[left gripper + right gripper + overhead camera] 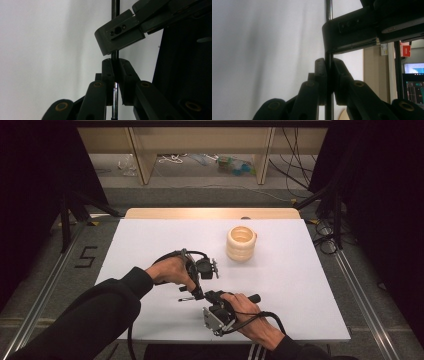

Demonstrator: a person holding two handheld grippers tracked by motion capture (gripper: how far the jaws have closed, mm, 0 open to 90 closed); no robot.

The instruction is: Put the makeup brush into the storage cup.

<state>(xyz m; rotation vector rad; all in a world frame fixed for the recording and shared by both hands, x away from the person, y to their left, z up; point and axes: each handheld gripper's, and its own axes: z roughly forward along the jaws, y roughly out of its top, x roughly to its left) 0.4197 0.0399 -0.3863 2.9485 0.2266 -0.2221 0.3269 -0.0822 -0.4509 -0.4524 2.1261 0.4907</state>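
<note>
A thin dark rod [185,299] with a shiny metal stretch lies level just above the white table [150,240], near its front. My left gripper [198,293] comes down on it from the left hand, and my right gripper [209,296] meets it from the right. In the left gripper view my left gripper [115,66] is shut on the rod [115,7], with a finger [120,33] of the other gripper clamped on it just beyond. The right gripper view has my right gripper [329,66] shut on the same rod [328,10], below the left gripper's finger [352,32].
A cream cup-like stack of rings [241,243] stands upright at the back right of the table. Black cables trail from both grippers toward the front edge. Metal rails run along the floor on both sides, and shelving legs stand behind the table.
</note>
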